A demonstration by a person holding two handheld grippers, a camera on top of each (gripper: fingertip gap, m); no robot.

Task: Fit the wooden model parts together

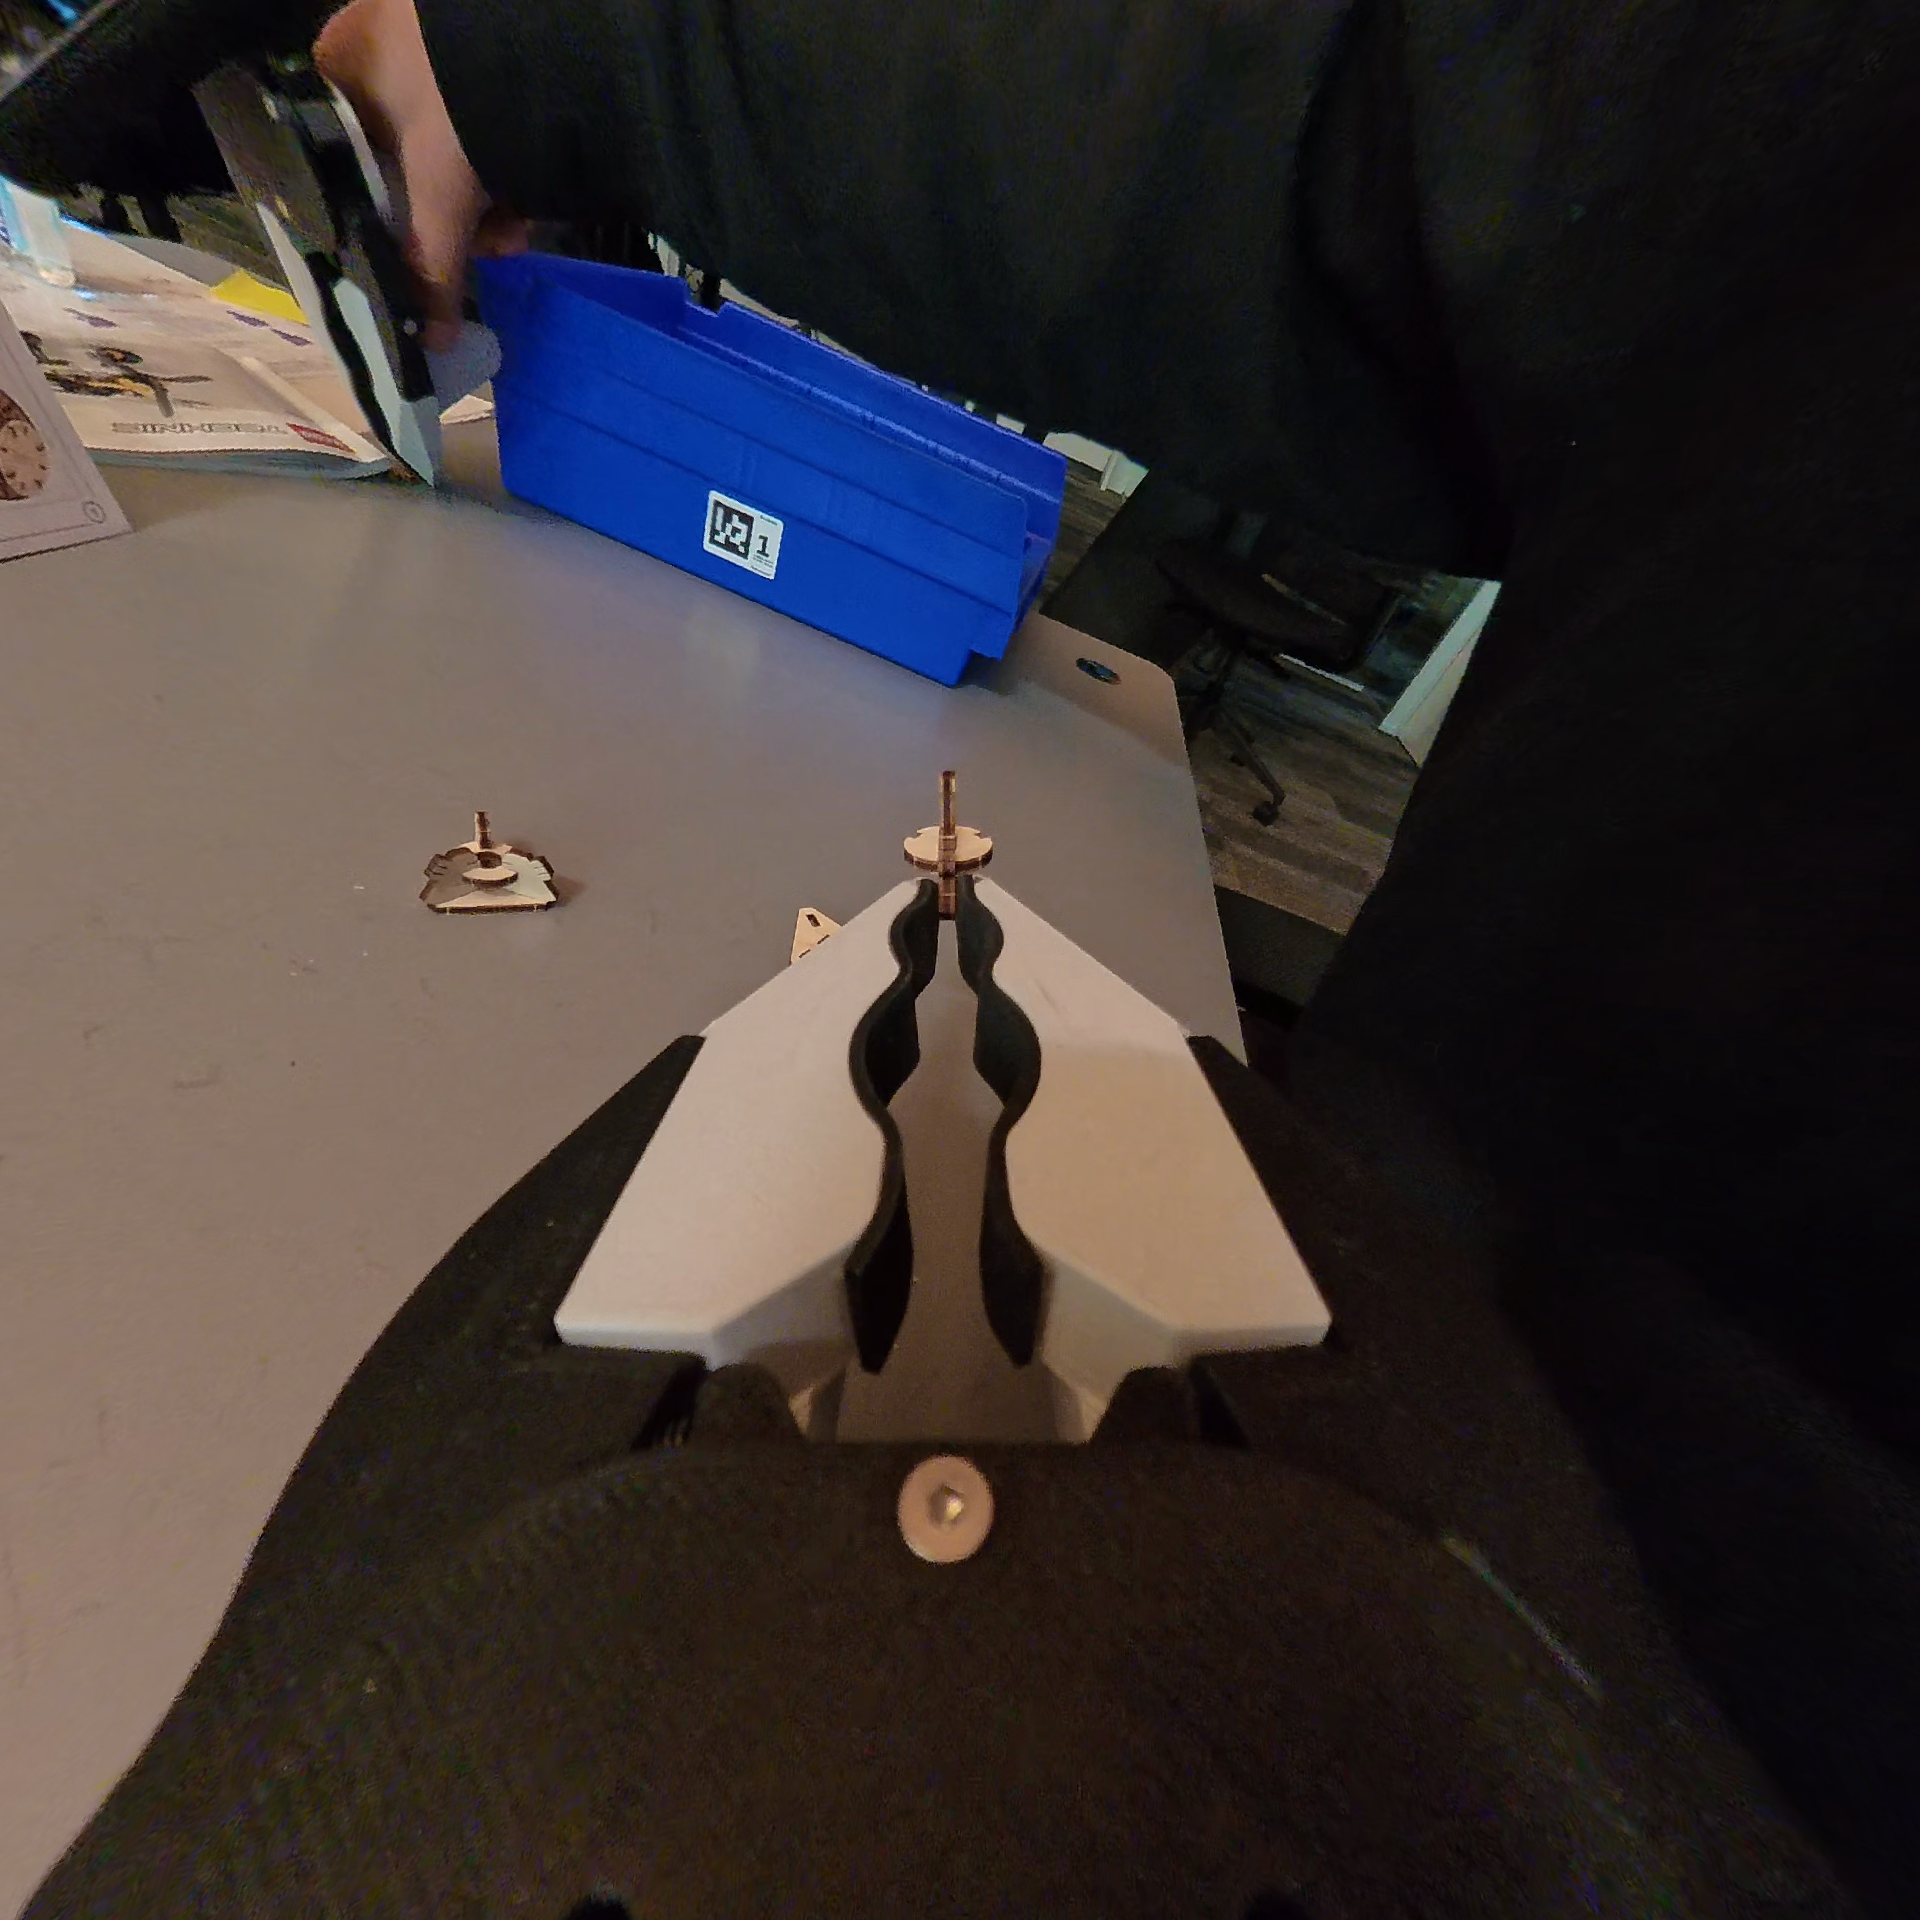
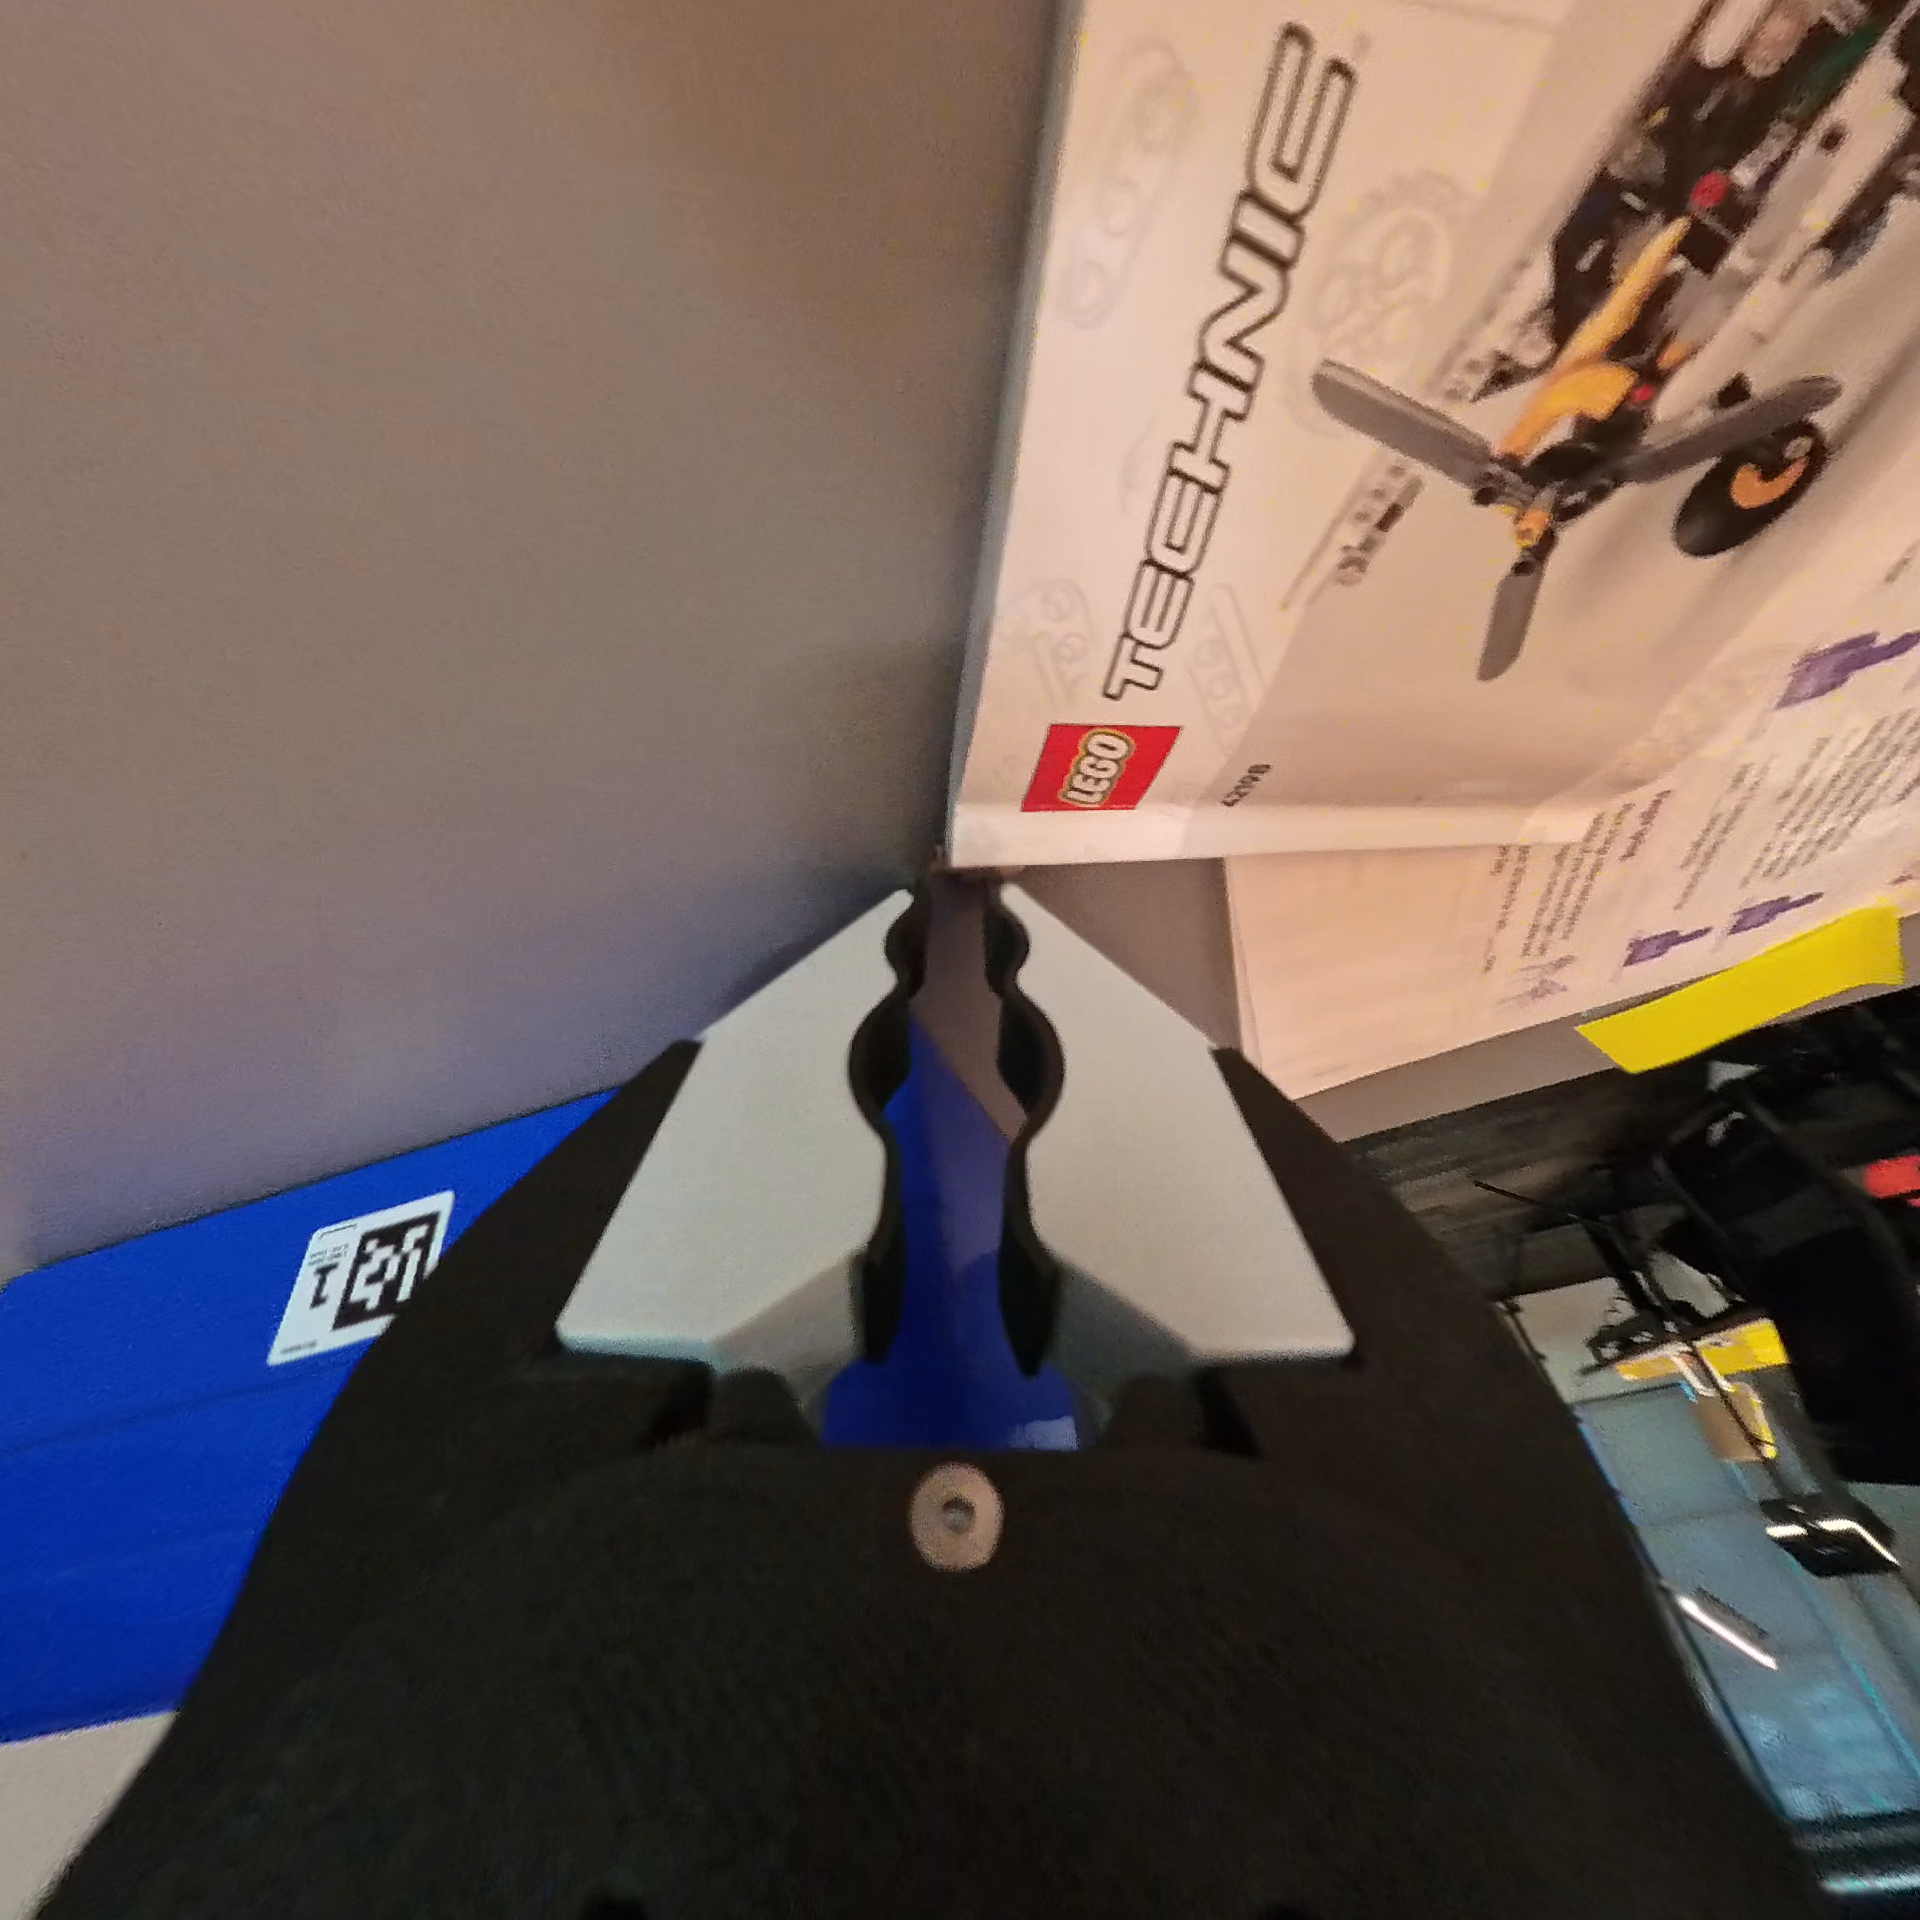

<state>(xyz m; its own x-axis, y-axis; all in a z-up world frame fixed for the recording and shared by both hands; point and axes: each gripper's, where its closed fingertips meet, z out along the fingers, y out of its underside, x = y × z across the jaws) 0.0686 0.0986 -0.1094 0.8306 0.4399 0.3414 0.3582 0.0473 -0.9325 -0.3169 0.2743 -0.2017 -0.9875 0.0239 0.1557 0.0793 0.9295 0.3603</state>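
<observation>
In my left gripper (image 1: 947,900) I held a small wooden peg with a round disc (image 1: 947,847) on it; the two black pads were pressed on the lower end of the peg, and the disc and the upper end stood upright just past the fingertips, above the grey surface (image 1: 312,1039). Just to the left of these fingers, a small flat wooden piece (image 1: 812,932) lay on the surface, half hidden behind the white finger. Further to the left stood another small wooden assembly (image 1: 488,878), a flat toothed plate with a short peg standing up from it, well apart from my gripper. Behind them, a blue bin (image 1: 769,457) with a white square label lay near the far edge of the surface. My right gripper (image 2: 954,891) was beside the end of this bin, with its fingertips at the corner of a white instruction booklet (image 2: 1351,520) that lay on the surface. Its pads stood close together with a narrow gap, but the picture was blurred there and I could not tell if they pinched something. More papers and a yellow sheet (image 2: 1766,987) lay beside the booklet.
</observation>
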